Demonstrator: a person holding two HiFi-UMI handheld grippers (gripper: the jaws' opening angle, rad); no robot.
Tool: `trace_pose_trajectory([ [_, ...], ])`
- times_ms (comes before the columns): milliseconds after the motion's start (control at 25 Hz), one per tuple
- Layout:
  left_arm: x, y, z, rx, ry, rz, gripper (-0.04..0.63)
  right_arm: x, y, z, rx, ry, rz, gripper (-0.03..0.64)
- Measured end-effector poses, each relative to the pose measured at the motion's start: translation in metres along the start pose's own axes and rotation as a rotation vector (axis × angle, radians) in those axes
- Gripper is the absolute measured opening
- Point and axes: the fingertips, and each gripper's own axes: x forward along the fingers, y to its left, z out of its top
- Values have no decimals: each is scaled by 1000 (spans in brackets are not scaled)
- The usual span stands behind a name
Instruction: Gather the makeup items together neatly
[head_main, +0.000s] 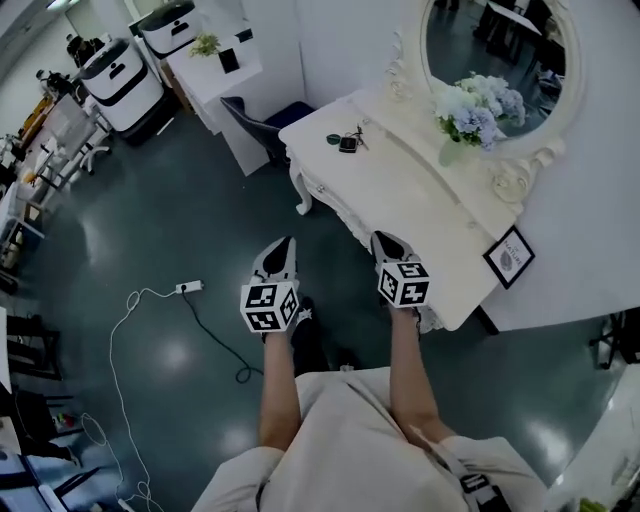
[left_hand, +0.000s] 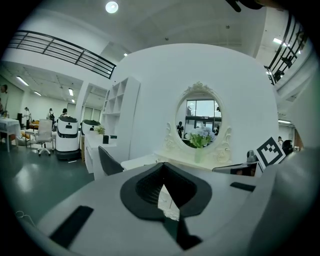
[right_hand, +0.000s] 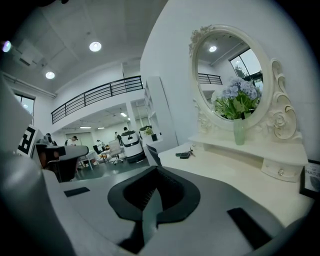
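The makeup items (head_main: 345, 141), a few small dark pieces lying close together, are on the far end of the white desk (head_main: 400, 195), near its corner and its front edge. No label can be read on them. The only writing that shows is on the framed print (head_main: 508, 257), which leans at the near end of the desk. In the right gripper view its first letters look like "NATU", and the rest is cut off by the edge of the picture. A long bare strip of desk top runs from the items to the right claw (head_main: 386, 240). This claw hangs over the near end of the desk, well apart from the items, with its jaws pressed together and nothing between them. The left claw (head_main: 284, 246) is over the floor (head_main: 180, 210), just beside the front edge of the desk. Its jaws also meet at the tips and hold nothing. A vase of flowers (head_main: 452, 152) stands at the back before the oval mirror (head_main: 500, 50). A dark chair (head_main: 250, 120) stands near the far end, and a white cable (head_main: 125, 330) lies on the floor.
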Motion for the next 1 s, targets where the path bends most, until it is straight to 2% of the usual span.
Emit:
trace_pose_trajectory([
  [240, 61, 16, 26, 13, 10, -39, 15, 39, -13, 31, -3, 7, -9, 40],
  [480, 118, 34, 47, 29, 29, -115, 15, 70, -27, 55, -5, 15, -75, 40],
  [800, 189, 60, 45, 53, 71, -208, 15, 110, -48, 67, 4, 29, -175, 40],
  [1000, 223, 81, 55, 74, 41, -234, 15, 135, -53, 69, 32, 40, -232, 40],
])
